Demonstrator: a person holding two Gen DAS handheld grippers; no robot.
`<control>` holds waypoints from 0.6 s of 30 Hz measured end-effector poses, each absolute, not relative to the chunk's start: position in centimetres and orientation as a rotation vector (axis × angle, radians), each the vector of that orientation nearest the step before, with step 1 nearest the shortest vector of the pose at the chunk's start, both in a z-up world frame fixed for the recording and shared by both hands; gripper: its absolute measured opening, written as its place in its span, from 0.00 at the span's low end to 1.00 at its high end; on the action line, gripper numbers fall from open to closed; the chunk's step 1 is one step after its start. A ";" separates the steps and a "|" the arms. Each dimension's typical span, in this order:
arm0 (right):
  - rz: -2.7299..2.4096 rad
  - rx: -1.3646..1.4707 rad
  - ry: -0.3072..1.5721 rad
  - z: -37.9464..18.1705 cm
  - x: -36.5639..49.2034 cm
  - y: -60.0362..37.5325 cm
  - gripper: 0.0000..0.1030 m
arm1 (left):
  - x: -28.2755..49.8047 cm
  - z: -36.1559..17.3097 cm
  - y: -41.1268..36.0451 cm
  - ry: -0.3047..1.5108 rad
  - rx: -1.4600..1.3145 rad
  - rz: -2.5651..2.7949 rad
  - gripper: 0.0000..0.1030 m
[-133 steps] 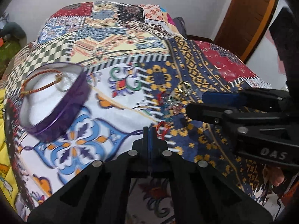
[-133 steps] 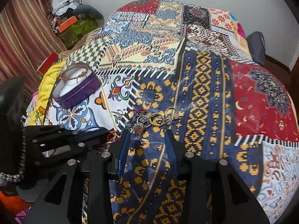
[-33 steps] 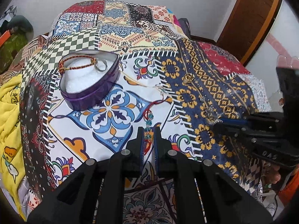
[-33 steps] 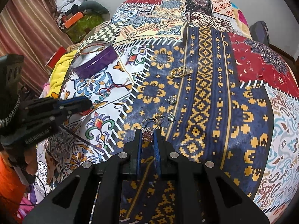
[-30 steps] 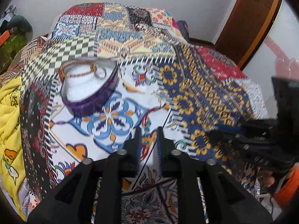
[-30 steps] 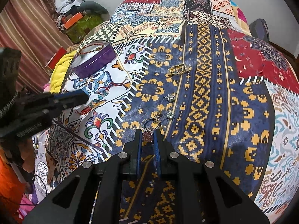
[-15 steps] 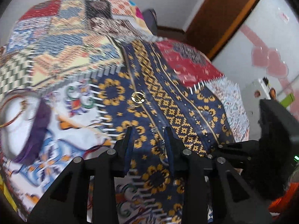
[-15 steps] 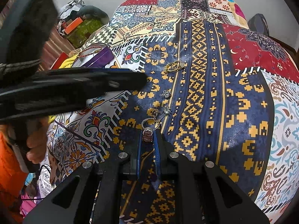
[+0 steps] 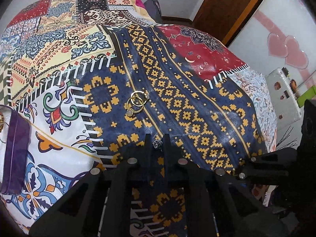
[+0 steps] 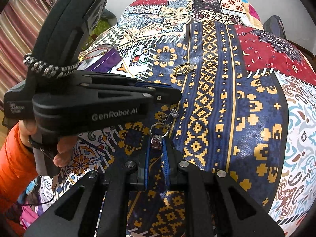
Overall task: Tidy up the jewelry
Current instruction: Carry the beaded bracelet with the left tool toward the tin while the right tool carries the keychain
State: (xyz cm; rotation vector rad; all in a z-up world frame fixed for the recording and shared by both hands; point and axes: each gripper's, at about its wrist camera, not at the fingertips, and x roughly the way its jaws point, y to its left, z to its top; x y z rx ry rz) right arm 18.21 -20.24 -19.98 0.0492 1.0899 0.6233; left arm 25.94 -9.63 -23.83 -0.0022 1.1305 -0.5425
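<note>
My left gripper [image 9: 157, 138] is open, its fingertips on either side of a small silver earring [image 9: 157, 143] on the blue patch of the patterned bedspread. It also shows from the side in the right wrist view [image 10: 173, 96]. My right gripper [image 10: 156, 145] is shut on a silver ring with a dark red stone [image 10: 156, 142], with silver pieces [image 10: 173, 113] just beyond. Gold rings [image 9: 136, 101] lie further out, also seen in the right wrist view [image 10: 183, 68]. The purple heart-shaped box [image 9: 14, 152] sits at far left, holding a red-gold bracelet [image 10: 96, 52].
The patchwork bedspread [image 9: 59, 45] covers the whole bed. A wooden door [image 9: 233, 6] and a white appliance [image 9: 284, 94] stand to the right. A striped curtain [image 10: 15, 25] hangs at the left. The person's orange sleeve [image 10: 11, 169] is at lower left.
My left gripper has let go of the red beaded bracelet, opened, and swung right from the white patch to the blue patch, over the small silver earring. The right gripper stays on the ring.
</note>
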 end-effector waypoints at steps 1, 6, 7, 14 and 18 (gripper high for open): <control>0.623 0.052 1.090 -20.0 18.2 -20.3 0.11 | 25.9 -23.6 -9.5 1.126 -0.007 -0.536 0.08; 0.616 0.050 1.090 -20.0 18.3 -20.4 0.10 | 24.9 -21.6 -7.8 1.072 -0.065 -0.520 0.08; 0.611 0.045 1.088 -20.0 18.3 -20.4 0.10 | 24.4 -20.9 -7.3 1.057 -0.081 -0.519 0.08; 0.589 0.040 1.084 -20.0 18.5 -20.0 0.10 | 22.3 -17.9 -5.4 0.983 -0.105 -0.501 0.08; 0.584 0.039 1.083 -19.8 18.6 -19.8 0.10 | 21.2 -17.3 -4.5 0.965 -0.113 -0.476 0.08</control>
